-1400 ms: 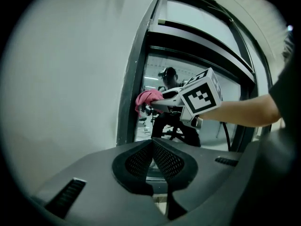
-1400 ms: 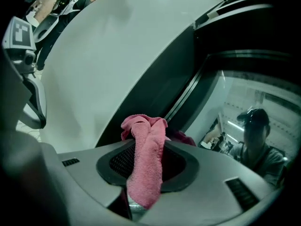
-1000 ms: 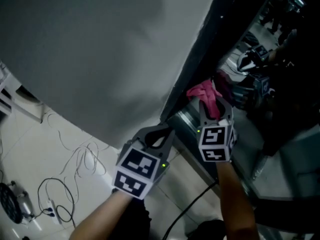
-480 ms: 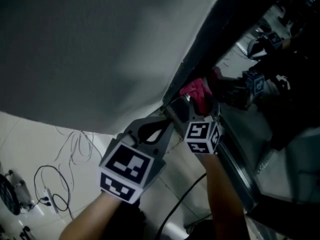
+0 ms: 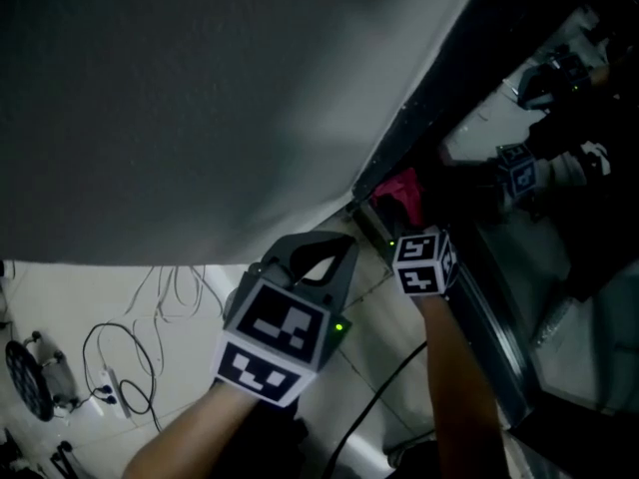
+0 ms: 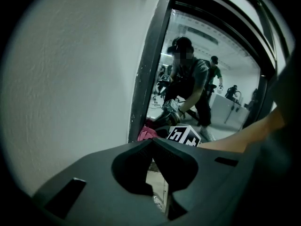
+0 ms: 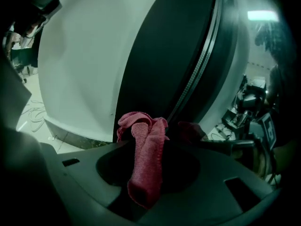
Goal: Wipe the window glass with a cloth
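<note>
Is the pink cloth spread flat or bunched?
Bunched: the pink terry cloth sits as a crumpled roll pinched in the right gripper.

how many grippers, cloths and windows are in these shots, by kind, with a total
grippers: 2 (left gripper, shut with nothing in it; right gripper, shut on the pink cloth)
pink cloth: 1
window: 1
total: 4 (mirror images in the glass not counted)
</note>
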The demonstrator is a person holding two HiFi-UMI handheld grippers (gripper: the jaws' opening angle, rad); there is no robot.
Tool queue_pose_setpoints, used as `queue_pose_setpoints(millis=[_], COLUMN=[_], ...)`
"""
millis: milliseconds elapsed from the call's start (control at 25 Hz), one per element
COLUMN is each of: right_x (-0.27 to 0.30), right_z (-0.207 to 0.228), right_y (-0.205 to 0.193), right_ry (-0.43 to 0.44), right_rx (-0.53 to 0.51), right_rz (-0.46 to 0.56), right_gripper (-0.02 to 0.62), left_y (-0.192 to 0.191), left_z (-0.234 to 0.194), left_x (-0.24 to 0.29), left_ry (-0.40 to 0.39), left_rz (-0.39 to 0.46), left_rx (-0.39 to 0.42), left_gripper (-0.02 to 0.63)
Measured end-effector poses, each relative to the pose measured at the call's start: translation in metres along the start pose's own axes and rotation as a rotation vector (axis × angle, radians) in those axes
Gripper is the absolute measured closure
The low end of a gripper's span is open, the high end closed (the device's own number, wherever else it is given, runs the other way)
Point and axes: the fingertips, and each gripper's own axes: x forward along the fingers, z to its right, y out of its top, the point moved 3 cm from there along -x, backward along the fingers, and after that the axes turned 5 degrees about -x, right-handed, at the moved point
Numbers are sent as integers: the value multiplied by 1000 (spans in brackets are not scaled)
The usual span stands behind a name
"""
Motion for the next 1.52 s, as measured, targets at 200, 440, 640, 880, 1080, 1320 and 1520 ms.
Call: queue_pose_setpoints(millis=[200,440,640,880,1080,1320,1520], right_x=[18,29,5,-64,-150,-288,-385], right_z=[-8,-13,-6,-1,40,120,171], right_y=[-19,-29,-11,28,133,226,236], right_ry=[63,112,101,96,28,-200,-392], right_rx=[52,53,75,121,70,85,86], right_rz=[-80,-150,-94,42,69,183,250], right_gripper=[469,469,468,468,468,468,468], left_y=[-9,-22,-31,-49,13,98,137], left_z=[-2,-2,-8,-8,-13,27,75], left_x=[9,17,43,58,30,-10,-21], left_ry=[22,41,69,56,-116,-224,-275], left_rz=[-60,-129,-179,-238,-202,-74,14], left_rx=[9,50,99,106,87,112,156], left_gripper=[601,601,601,601,601,601,601])
